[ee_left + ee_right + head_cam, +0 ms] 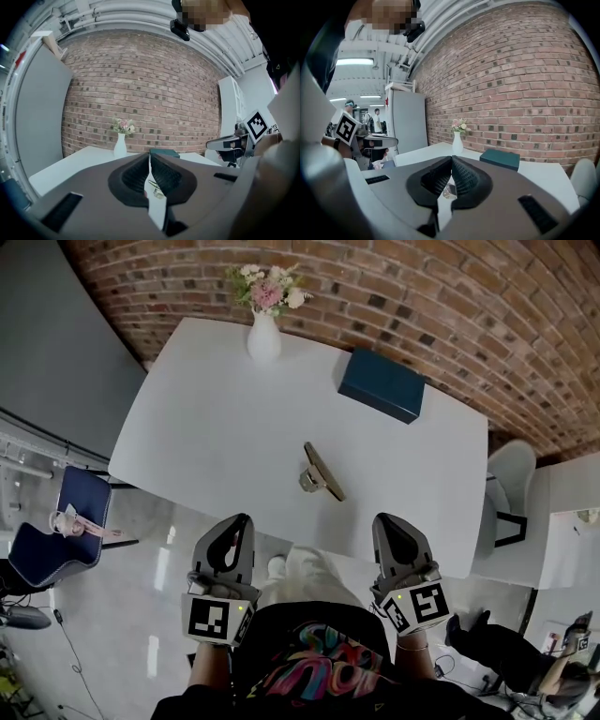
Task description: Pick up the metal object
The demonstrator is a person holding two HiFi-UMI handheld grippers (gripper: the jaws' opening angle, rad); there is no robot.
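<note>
My left gripper (240,519) is at the lower left of the head view, by the near edge of the white tabletop (206,418). Its jaws are closed tip to tip, with nothing between them. My right gripper (382,519) is at the lower right of that view, also by the near edge. Its jaws are likewise closed and empty.

The metal object (321,472) lies on the tabletop at the centre of the frame, above and between the two grippers and apart from both. In each gripper view it shows only as a small piece through the gap below the closed jaw tips.

A white vase (263,337) of flowers stands upright at the top centre, near the far edge. A teal box (382,384) lies at the upper right. A brick wall (422,306) runs behind the tabletop.
</note>
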